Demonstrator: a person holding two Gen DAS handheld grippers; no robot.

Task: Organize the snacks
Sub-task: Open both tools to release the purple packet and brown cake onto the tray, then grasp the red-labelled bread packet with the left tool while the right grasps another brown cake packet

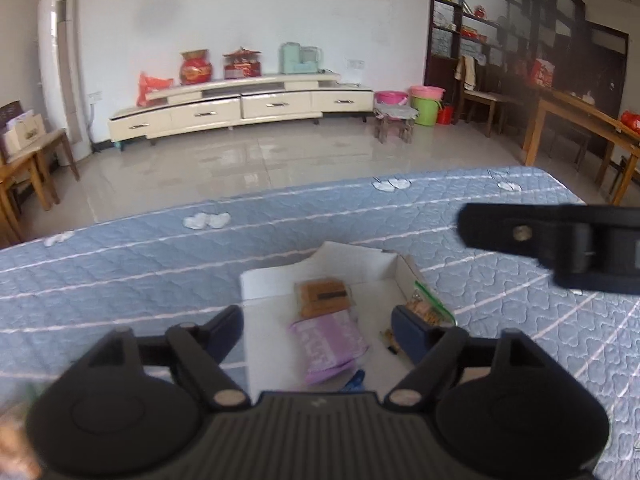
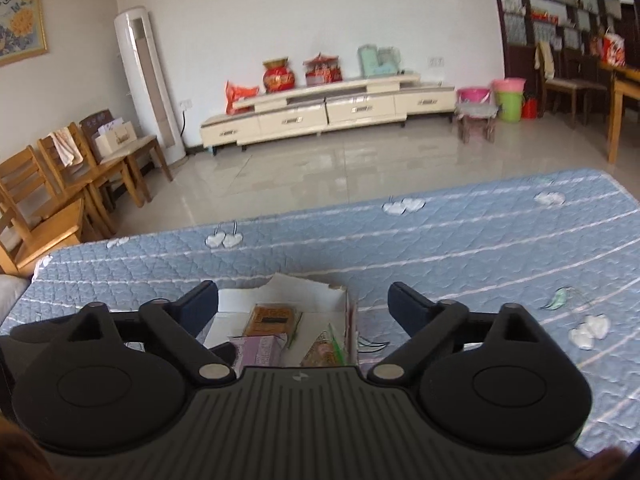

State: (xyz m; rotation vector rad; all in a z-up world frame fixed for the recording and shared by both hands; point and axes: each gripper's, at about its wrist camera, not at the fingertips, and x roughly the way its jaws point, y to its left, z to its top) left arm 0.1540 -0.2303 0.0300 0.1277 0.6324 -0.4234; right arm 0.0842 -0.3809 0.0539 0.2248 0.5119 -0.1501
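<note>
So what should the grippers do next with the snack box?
Probably lift away and look for more snacks. Both the left gripper and the right gripper are open and hold nothing. The white box already holds an orange-brown packet, a purple packet and a green-edged bag. No loose snack shows clearly on the blue quilt.

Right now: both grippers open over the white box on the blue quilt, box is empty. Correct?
Not empty. The left wrist view shows the white box holding an orange-brown packet, a purple packet and a green-edged bag. Left gripper and right gripper are open, over the blue quilt.
</note>
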